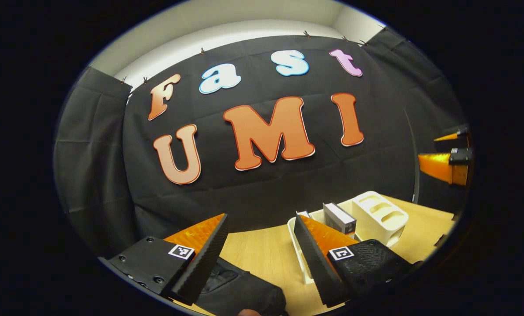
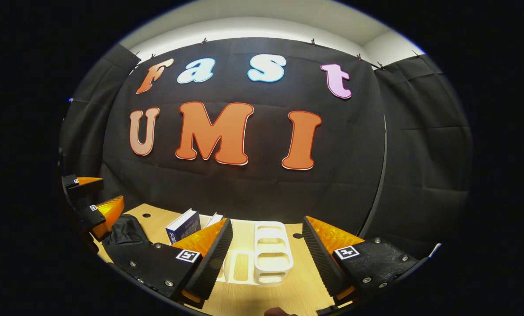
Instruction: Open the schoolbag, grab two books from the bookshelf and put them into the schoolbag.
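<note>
The bench (image 1: 266,254) is a pale wooden surface running up to the black cloth wall (image 1: 262,184) at the back; in the right gripper view the bench (image 2: 297,272) shows two small dark holes near its far edge.

The schoolbag (image 1: 240,292) is a black fabric bag lying on the bench low in the left gripper view, just below and between that gripper's fingers. In the right gripper view the schoolbag (image 2: 123,232) sits at the left, with the other gripper just above it.

The bookshelf (image 1: 378,215) is a white plastic rack standing on the bench to the right of the bag, with slotted openings on its end. In the right gripper view the bookshelf (image 2: 270,252) lies straight ahead, between the fingers. Two books stand in it: a book (image 1: 338,218) with a grey spine in the left gripper view, partly hidden behind the right finger, and a dark blue book (image 2: 185,226) leaning beside a thinner one in the right gripper view.

The left hand-held gripper (image 1: 262,259) hangs above the bag with its fingers spread wide, holding nothing. The right hand-held gripper (image 2: 266,259) is likewise wide open and empty, above the bench in front of the rack; it also appears at the right edge of the left gripper view.
</note>
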Available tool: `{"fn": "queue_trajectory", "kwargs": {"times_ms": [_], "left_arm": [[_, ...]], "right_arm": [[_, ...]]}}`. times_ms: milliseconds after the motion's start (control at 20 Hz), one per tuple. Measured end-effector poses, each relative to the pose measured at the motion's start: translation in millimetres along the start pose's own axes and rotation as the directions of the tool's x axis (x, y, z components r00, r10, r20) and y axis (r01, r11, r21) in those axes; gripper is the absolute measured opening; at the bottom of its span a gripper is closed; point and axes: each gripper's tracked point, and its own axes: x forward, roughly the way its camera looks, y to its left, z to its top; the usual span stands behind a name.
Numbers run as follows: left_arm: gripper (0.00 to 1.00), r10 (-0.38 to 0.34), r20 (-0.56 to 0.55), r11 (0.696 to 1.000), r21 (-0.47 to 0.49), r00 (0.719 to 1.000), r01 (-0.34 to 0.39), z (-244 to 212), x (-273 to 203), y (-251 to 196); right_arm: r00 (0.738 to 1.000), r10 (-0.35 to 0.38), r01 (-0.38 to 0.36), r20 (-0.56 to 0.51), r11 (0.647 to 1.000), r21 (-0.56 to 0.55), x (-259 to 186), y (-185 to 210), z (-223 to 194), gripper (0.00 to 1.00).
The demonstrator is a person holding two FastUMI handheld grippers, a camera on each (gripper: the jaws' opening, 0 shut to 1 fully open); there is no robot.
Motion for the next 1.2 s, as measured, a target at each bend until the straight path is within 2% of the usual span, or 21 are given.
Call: {"fn": "queue_trajectory", "kwargs": {"times_ms": [250,500,800,1200], "left_arm": [[0.96,0.007,-0.123,0.988,0.152,0.992,0.011,-67.2,-10.7,1.8],[0.97,0.039,-0.254,0.942,0.332,0.966,0.049,-151.1,-20.9,-1.0],[0.98,0.055,-0.377,0.891,0.436,0.925,0.125,-225.8,-31.2,-13.1],[0.98,0.107,-0.517,0.822,0.527,0.849,0.217,-303.7,-41.1,-12.5]], "right_arm": [[0.999,0.031,-0.032,-0.018,0.999,-0.007,4.4,5.3,-10.8,0.95],[0.997,0.061,-0.062,-0.04,0.998,-0.005,8.0,13.3,-25.6,0.95],[0.997,0.058,-0.059,-0.06,0.998,-0.014,11.7,4.9,-36.6,0.95],[0.996,0.031,-0.032,-0.08,0.999,-0.011,12.5,-12.6,-47.4,0.95]]}}
